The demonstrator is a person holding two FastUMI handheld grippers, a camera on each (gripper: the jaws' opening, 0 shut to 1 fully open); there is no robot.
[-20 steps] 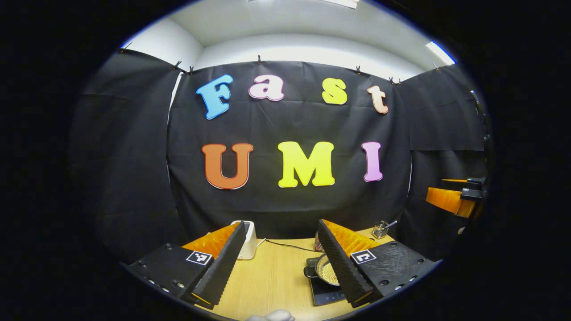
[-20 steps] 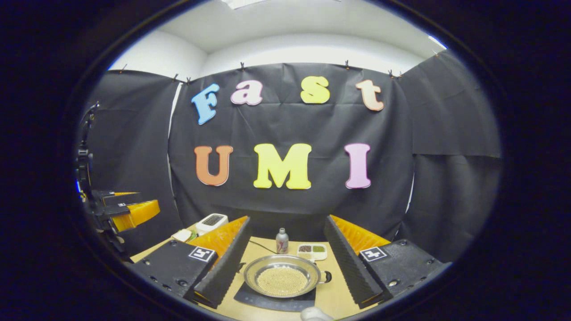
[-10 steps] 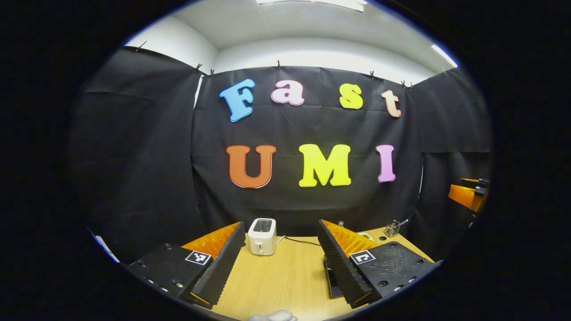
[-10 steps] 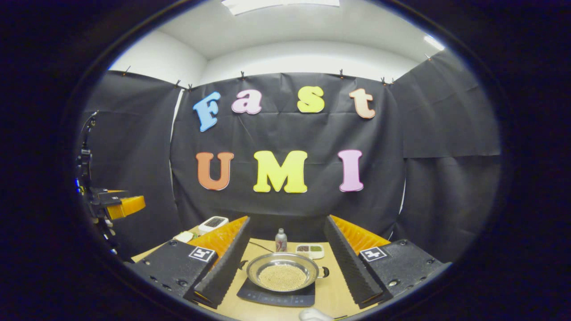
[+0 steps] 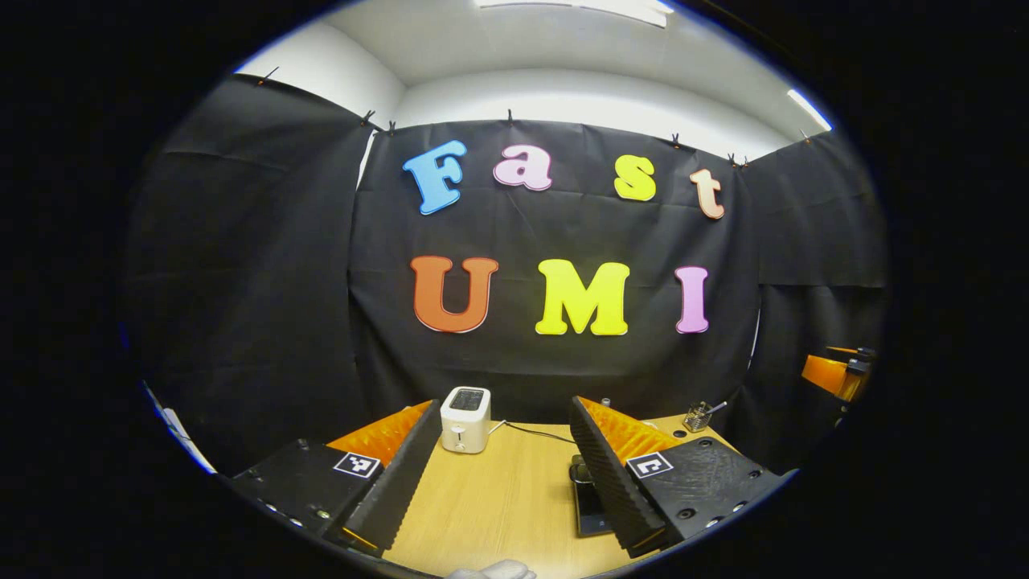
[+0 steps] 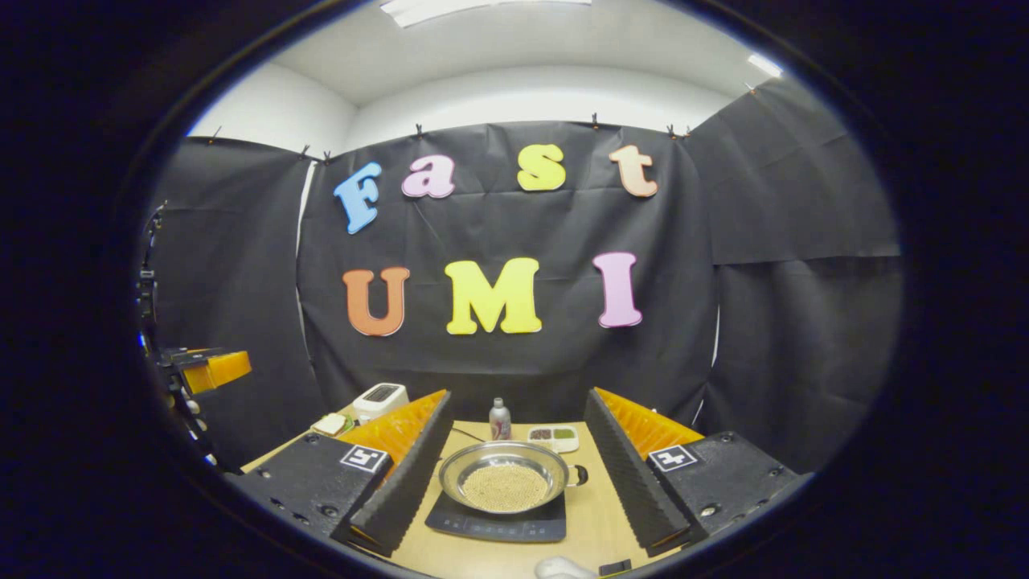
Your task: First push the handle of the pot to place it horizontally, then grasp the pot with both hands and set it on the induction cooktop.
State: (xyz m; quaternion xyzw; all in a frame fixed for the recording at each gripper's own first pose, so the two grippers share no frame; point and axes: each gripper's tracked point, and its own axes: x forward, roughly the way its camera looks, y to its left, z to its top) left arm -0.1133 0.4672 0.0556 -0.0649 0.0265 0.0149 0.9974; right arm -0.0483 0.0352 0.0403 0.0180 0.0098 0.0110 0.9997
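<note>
In the right gripper view a shallow metal pot (image 6: pixel 505 482) filled with small beige beads sits on the black induction cooktop (image 6: pixel 490 527). Its short dark handle (image 6: pixel 577 475) points right. My right gripper (image 6: pixel 515 404) is open, raised above the table and apart from the pot, which shows between its fingers. My left gripper (image 5: pixel 506 406) is open too, over bare tabletop. In the left gripper view an edge of the cooktop (image 5: pixel 588 505) shows beside the right finger, which hides the pot. Each gripper appears far off in the other's view: the left one (image 6: pixel 205 368), the right one (image 5: pixel 836 374).
A white toaster (image 5: pixel 465 418) stands at the back of the wooden table (image 5: pixel 498 498), its cable running right. A utensil holder (image 5: pixel 698 416) is at the back right. Behind the pot are a small bottle (image 6: pixel 500 420) and a seasoning tray (image 6: pixel 553 437); a small plate (image 6: pixel 330 424) lies at left.
The left gripper view has swung left: the pot slid behind its right finger and the toaster came toward the middle. The right gripper drew back a little from the pot. Both stayed open.
</note>
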